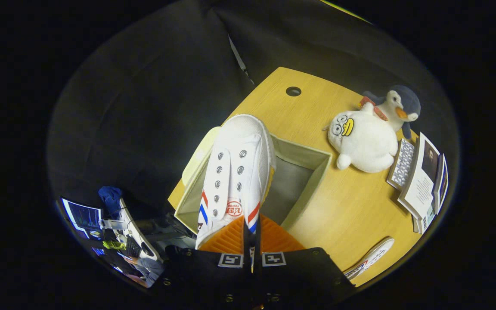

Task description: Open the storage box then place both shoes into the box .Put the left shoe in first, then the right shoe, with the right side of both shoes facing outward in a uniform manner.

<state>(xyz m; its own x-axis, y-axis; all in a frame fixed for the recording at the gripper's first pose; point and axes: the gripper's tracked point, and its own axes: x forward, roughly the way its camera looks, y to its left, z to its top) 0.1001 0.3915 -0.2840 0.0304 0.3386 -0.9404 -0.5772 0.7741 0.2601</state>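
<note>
Pinching the white canvas lace-up shoe between my gripper fingers, I hold it toe-forward above the open, beige fabric-walled square storage box ahead.

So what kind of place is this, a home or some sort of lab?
Most likely a recording booth, not a home: dark cloth wall behind a wooden table, staged plush toys, and monitors off the table's edge. The gripper holds a white shoe over the open storage box.
</note>
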